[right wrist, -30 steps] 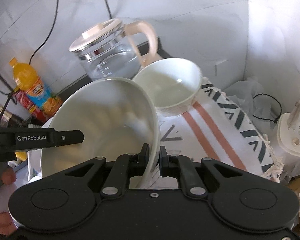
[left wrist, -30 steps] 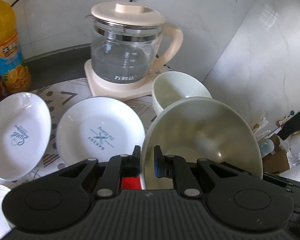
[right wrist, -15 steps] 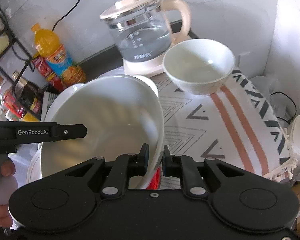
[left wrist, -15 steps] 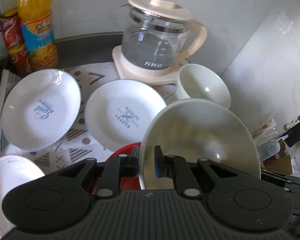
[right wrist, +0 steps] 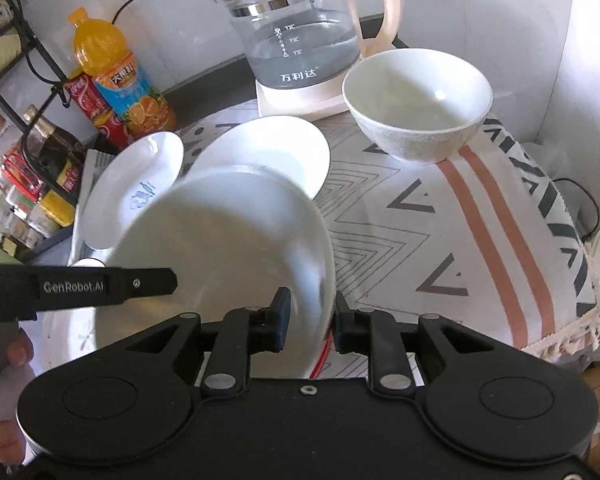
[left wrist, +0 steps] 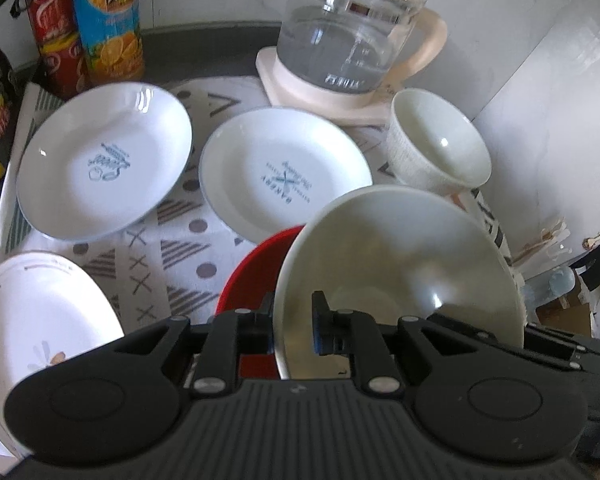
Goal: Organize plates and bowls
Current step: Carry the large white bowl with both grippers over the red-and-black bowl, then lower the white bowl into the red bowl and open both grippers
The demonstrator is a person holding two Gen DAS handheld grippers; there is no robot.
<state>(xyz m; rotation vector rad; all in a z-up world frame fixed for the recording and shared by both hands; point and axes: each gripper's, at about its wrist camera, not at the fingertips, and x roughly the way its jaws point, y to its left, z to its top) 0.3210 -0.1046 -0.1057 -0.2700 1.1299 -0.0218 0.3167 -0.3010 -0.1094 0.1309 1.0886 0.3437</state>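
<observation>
Both tools have carried the large cream bowl lower, so we now see a red dish beneath it. Our left tool pinches the bowl's near rim. Our right tool straddles the opposite rim, its jaws opening and one pad clear. A smaller bowl sits on the tabletop near the kettle.

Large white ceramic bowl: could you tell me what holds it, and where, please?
The left claw pinches the large white ceramic bowl by its rim; the right claw is opening its jaws, the rim loose between them.
</observation>
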